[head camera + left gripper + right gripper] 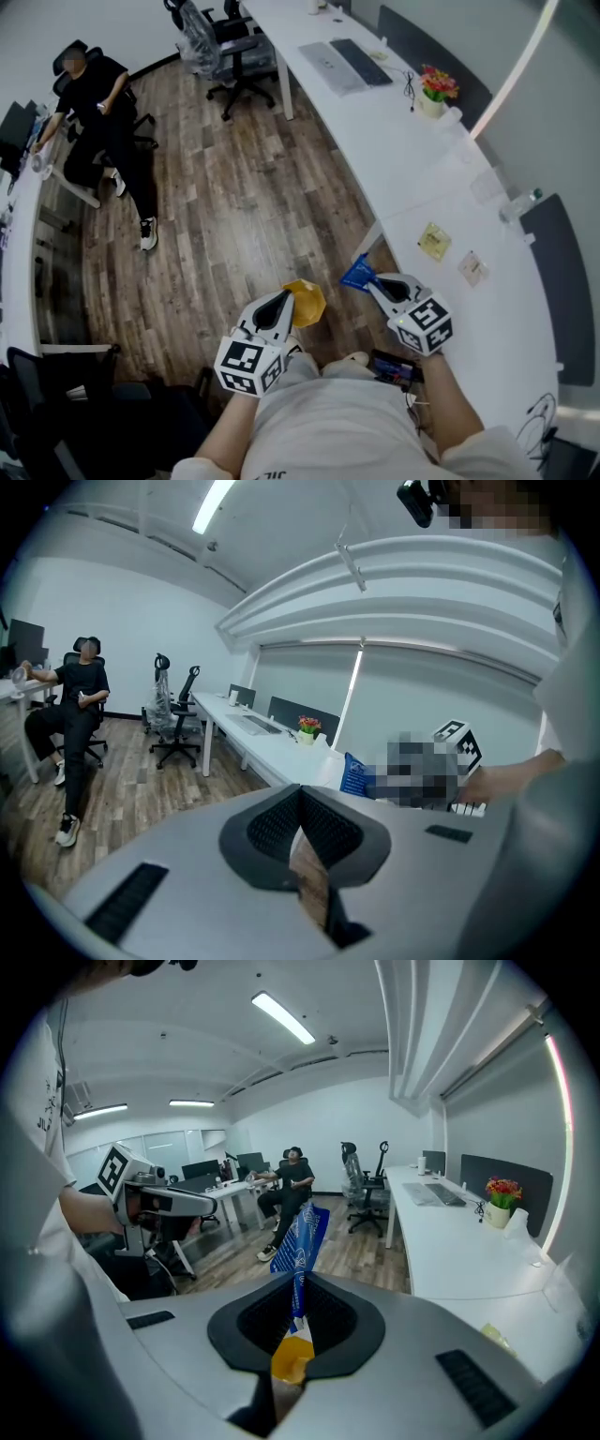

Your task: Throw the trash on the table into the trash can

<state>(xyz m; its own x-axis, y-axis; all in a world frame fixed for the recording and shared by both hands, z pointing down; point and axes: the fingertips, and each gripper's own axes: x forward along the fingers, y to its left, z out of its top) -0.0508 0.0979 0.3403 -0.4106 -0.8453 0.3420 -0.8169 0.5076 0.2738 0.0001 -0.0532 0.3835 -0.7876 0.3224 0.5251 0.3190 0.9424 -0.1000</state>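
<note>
My left gripper (pixel 286 302) is shut on a crumpled yellow wrapper (pixel 306 302) over the wooden floor, in front of my body. My right gripper (pixel 372 281) is shut on a blue wrapper (pixel 358 275) close to the white table's edge (pixel 389 220). In the right gripper view the blue wrapper (pixel 302 1237) sticks up out of the closed jaws, with a yellow bit below them. In the left gripper view the jaws meet with only a thin brown strip (pixel 309 869) showing behind them. Two flat scraps of trash (pixel 433 241) (pixel 472 267) lie on the table beyond my right gripper. No trash can shows.
The long curved table carries a keyboard (pixel 361 61), a grey pad (pixel 330 67) and a flower pot (pixel 436 89). Office chairs (pixel 234 47) stand at its far end. A person (pixel 98 112) sits across the wooden floor (pixel 234 216). Dark furniture (pixel 84 394) stands at lower left.
</note>
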